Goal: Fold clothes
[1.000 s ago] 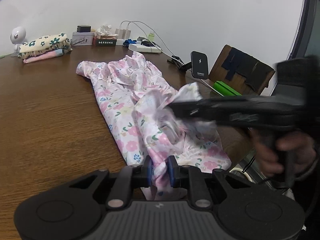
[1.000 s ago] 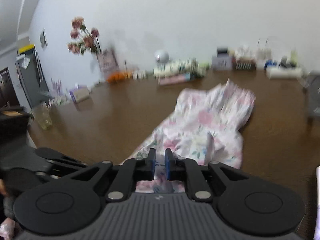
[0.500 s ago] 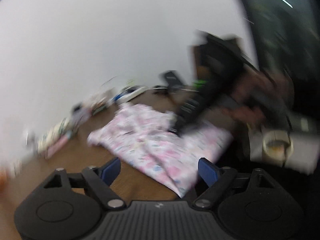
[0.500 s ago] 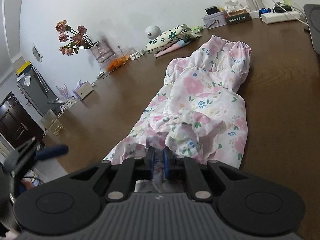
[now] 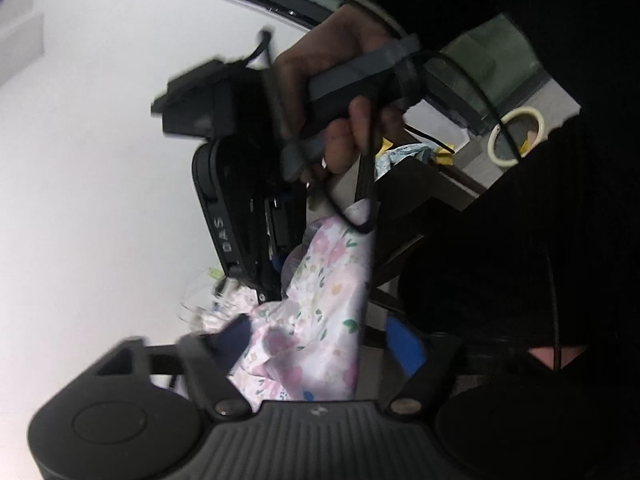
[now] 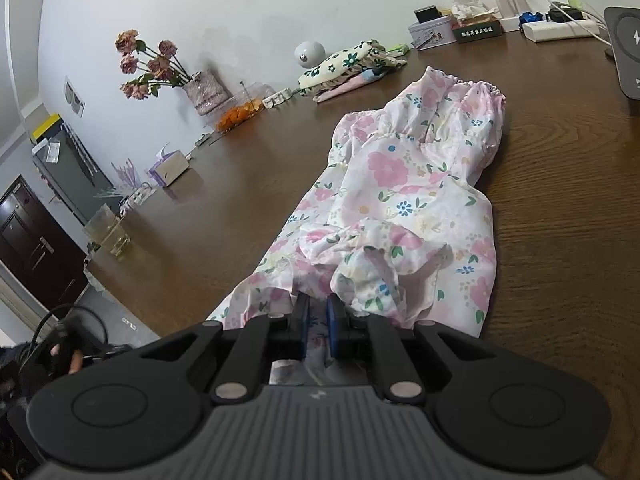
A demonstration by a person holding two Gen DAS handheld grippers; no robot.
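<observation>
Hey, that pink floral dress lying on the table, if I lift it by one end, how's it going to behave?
The floral dress will probably sag and drape: where the right gripper pinches it, it bunches into soft folds. It looks thin and light, so likely easy to lift. The sheen suggests it may slide on the smooth wooden table.

"DAS" in white on the black right gripper (image 5: 276, 256), lightning-bolt sign on the dark charging stand (image 6: 626, 46)

Floral garment (image 6: 412, 200) on wooden table (image 6: 560, 220)
</observation>
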